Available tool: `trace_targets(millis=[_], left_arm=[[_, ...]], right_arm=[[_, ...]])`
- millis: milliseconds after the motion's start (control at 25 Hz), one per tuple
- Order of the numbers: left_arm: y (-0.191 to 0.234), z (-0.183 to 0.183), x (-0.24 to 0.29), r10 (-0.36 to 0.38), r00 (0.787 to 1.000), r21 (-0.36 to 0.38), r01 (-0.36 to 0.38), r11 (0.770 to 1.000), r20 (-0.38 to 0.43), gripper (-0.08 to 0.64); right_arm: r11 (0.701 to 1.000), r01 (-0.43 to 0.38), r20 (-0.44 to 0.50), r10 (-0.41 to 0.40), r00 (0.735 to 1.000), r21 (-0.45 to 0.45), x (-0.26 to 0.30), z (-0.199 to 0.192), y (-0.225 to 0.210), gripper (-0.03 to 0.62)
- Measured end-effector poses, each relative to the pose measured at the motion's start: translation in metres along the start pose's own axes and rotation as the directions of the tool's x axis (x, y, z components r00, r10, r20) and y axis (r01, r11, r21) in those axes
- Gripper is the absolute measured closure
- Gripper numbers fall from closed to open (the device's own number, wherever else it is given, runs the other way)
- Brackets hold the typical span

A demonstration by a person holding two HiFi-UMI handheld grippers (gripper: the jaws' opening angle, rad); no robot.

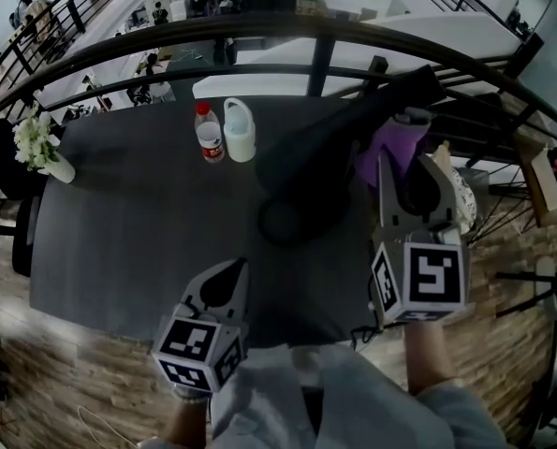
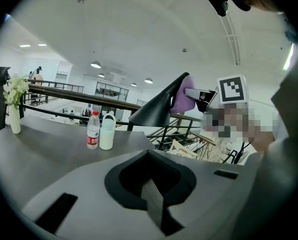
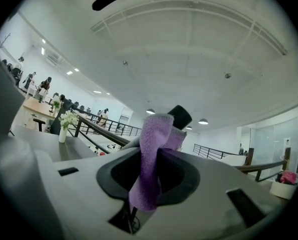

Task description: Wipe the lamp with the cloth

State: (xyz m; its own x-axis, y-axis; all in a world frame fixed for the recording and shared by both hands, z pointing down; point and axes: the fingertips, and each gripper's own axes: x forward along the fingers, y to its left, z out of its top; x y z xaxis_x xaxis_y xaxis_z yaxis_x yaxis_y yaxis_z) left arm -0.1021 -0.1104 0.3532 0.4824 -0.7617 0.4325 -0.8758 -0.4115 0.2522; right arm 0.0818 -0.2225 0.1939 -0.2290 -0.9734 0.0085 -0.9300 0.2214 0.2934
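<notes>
A black desk lamp (image 1: 320, 152) stands on the dark table (image 1: 128, 241), its round base (image 1: 283, 221) near the middle and its cone shade leaning up to the right. My right gripper (image 1: 402, 152) is shut on a purple cloth (image 1: 390, 143) and holds it against the shade's upper end. In the right gripper view the cloth (image 3: 156, 129) hangs from the jaws, with a black lamp part (image 3: 179, 116) just behind. The left gripper (image 1: 229, 274) hovers shut and empty over the table's near edge. From the left gripper view, the shade (image 2: 156, 109) and cloth (image 2: 183, 96) are ahead on the right.
A water bottle (image 1: 208, 134) and a white jug (image 1: 240, 131) stand together at the table's far side. A vase of white flowers (image 1: 39, 148) sits at the far left corner. A dark railing (image 1: 287, 31) runs beyond the table. A chair (image 1: 461, 195) is on the right.
</notes>
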Motion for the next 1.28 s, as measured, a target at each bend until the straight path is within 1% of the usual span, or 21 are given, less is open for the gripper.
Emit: trace_targets(millis=[400, 680, 840, 1000, 1280], left_arm=[[0.016, -0.002, -0.008, -0.004, 1.000, 0.000, 0.004, 1.000, 0.006, 0.555], [0.029, -0.003, -0.013, -0.007, 1.000, -0.009, 0.007, 1.000, 0.001, 0.555], [0.037, -0.002, -0.014, -0.005, 1.000, -0.003, 0.005, 1.000, 0.012, 0.555], [0.039, -0.004, -0.016, -0.021, 1.000, -0.014, 0.020, 1.000, -0.005, 0.555], [0.048, -0.003, -0.020, -0.026, 1.000, -0.014, 0.027, 1.000, 0.007, 0.555]], right_arm=[[0.998, -0.059, -0.075, 0.057, 0.996, -0.032, 0.006, -0.021, 0.046, 0.505], [0.994, -0.092, -0.091, 0.087, 0.992, -0.056, 0.008, -0.026, 0.076, 0.505], [0.991, -0.108, -0.106, 0.100, 0.989, -0.079, 0.006, -0.029, 0.092, 0.505], [0.987, -0.129, -0.128, 0.115, 0.985, -0.100, 0.006, -0.031, 0.107, 0.505], [0.974, -0.190, -0.166, 0.169, 0.971, -0.120, 0.008, -0.033, 0.139, 0.505]])
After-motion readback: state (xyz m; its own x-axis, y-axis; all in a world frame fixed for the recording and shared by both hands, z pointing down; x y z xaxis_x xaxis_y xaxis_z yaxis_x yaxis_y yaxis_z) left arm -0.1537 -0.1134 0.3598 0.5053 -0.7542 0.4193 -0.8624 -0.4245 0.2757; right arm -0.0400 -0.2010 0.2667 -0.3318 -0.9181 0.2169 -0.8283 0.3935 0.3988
